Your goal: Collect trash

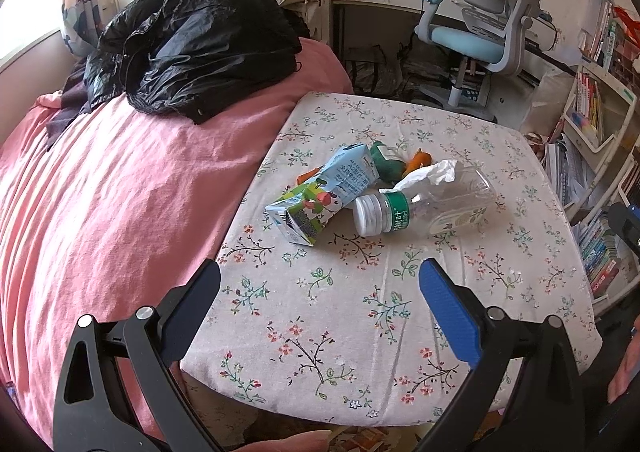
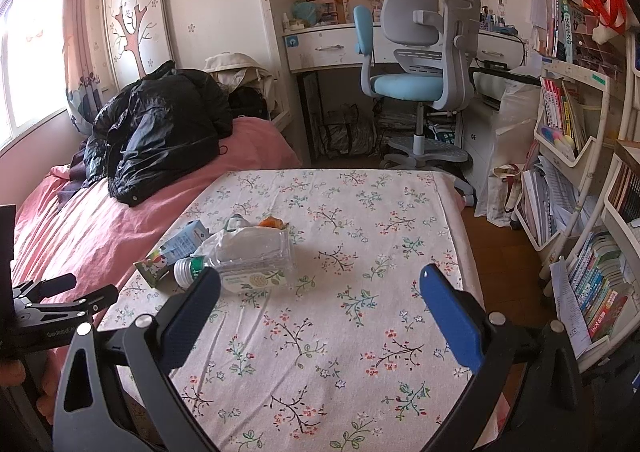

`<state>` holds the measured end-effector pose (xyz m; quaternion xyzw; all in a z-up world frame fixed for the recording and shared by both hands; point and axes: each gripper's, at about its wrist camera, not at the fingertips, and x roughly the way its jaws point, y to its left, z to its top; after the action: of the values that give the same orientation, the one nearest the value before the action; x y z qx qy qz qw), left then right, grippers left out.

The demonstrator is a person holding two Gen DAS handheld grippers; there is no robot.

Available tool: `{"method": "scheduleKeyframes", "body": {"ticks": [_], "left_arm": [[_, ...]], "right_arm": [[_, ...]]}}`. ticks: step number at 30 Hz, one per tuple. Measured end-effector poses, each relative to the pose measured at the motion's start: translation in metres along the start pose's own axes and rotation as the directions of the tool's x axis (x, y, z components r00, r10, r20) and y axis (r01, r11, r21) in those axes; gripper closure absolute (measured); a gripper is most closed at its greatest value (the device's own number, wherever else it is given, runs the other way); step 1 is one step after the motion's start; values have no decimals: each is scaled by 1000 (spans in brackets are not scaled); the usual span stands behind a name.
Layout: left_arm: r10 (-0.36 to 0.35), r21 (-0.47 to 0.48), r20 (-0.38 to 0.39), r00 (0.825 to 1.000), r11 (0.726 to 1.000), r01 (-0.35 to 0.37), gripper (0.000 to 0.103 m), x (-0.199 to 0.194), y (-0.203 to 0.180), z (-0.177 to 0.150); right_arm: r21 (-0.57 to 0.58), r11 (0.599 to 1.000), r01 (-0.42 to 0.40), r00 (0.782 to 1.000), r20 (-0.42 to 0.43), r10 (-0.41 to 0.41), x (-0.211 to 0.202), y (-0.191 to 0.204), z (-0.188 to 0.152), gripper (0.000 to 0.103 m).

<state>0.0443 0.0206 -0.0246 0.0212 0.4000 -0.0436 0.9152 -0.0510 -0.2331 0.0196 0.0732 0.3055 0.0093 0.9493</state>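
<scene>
The pink bed (image 1: 120,191) runs along my left with a black jacket (image 1: 192,39) heaped on it. Beside it stands the table (image 1: 400,332) under its flowered cloth, and a grey and blue chair (image 2: 416,51) sits at the desk beyond.

All the trash lies in one cluster on the table's far left part, near the bed. The clear plastic bottle (image 1: 428,203) lies on its side, white cap toward me; its green label carries Chinese characters I cannot read fully. A crumpled tissue (image 1: 432,173) rests against it. The blue and green drink carton (image 1: 320,191) lies touching the bottle, printed "A2" with more small script too fine to make out. Behind them are a dark green wrapper (image 1: 386,163) and something orange (image 1: 420,160), partly hidden.

My left gripper (image 1: 320,284) hovers over the near table edge, fingers spread wide, holding nothing. My right gripper (image 2: 320,288) hangs likewise, spread and empty, the bottle just past its left finger. The left tool's body, seen from the right camera, reads "GenRobot".
</scene>
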Motion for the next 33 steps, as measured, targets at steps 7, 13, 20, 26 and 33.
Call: {"method": "scheduleKeyframes", "body": {"ticks": [7,13,20,26,33], "left_arm": [[1,3,-3,1000,1000,-1,7,1,0,0],[2,3,-3,1000,1000,-2,7,1,-1,0],[2,3,-4,1000,1000,-2,7,1,-1,0],[3,4,-5,1000,1000,-3,7,2,-1,-1],[2,4,-8,1000,1000,-2,7,2,0,-2]], "right_arm": [[-1,1000,1,1000,0,-1,0,0,0,7],[-1,1000,0,1000,1,0,0,0,0,7],[-1,1000,1,1000,-1,-1,0,0,0,7],[0,1000,1,1000,-1,-1,0,0,0,7],[-1,1000,1,1000,-1,-1,0,0,0,7]]}}
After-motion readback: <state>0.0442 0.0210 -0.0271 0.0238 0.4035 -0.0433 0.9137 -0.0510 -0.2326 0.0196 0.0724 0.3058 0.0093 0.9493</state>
